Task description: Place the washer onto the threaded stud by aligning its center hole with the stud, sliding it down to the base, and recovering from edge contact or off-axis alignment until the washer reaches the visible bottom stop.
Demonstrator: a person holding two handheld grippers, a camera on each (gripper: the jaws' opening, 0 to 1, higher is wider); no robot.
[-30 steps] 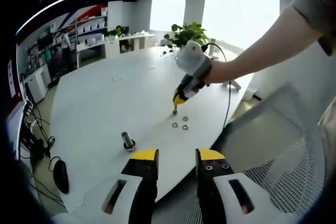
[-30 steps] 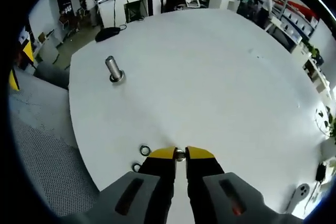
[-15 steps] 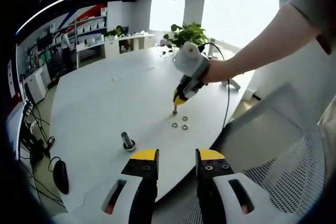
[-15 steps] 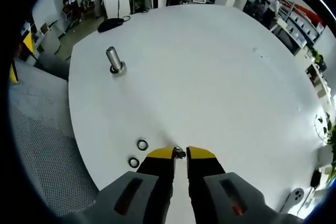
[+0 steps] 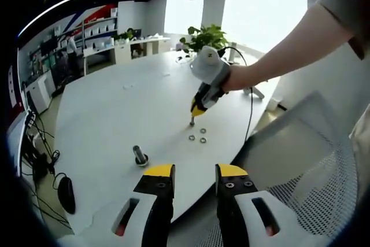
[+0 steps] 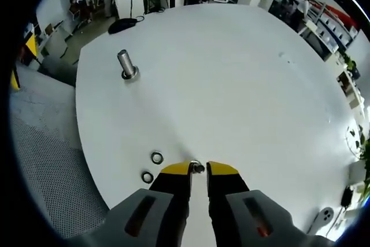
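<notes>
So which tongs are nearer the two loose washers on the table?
Right. The right tongs sit just beside the loose washers; the left tongs hang back off the table's edge.

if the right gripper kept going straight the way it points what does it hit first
Probably the white table: the right gripper, shut on a washer, tilts down at bare tabletop. The stud stands well off to the side.

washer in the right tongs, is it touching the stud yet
Apart. In the right gripper view the washer sits pinched between the right tongs, while the stud stands far across the white table, with bare tabletop between them.
</notes>
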